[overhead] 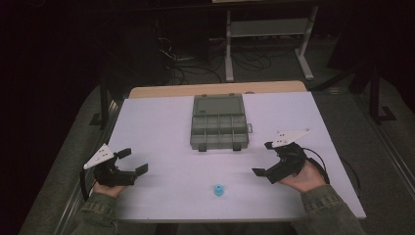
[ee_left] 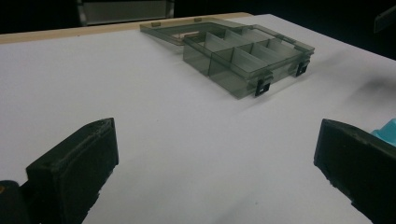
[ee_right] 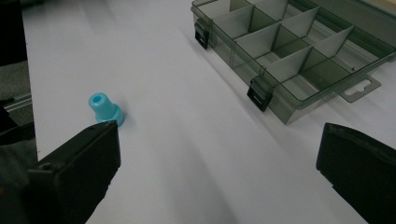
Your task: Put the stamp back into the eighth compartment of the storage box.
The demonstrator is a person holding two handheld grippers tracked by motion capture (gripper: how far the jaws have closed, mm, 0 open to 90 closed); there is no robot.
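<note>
A small blue plastic piece point(overhead: 218, 190) stands on the white table point(overhead: 161, 122) near its front edge, between my two hands. In the right gripper view the blue piece point(ee_right: 105, 109) is just beyond the left jaw; in the left gripper view a sliver of the blue piece point(ee_left: 385, 132) peeks over the right jaw. A smoky grey compartment box point(overhead: 219, 122) lies open at mid-table, its lid folded back. My left gripper point(overhead: 132, 162) is open at the front left with nothing between its jaws. My right gripper point(overhead: 264, 158) is open at the front right, also holding nothing.
The compartment box point(ee_left: 243, 56) has several dividers and two black latches on its near side; its cells point(ee_right: 289, 51) look bare. A wooden strip point(overhead: 215, 89) edges the table's far side. Beyond stand a grey metal frame point(overhead: 266, 34) and floor cables point(overhead: 186, 63) in the dark.
</note>
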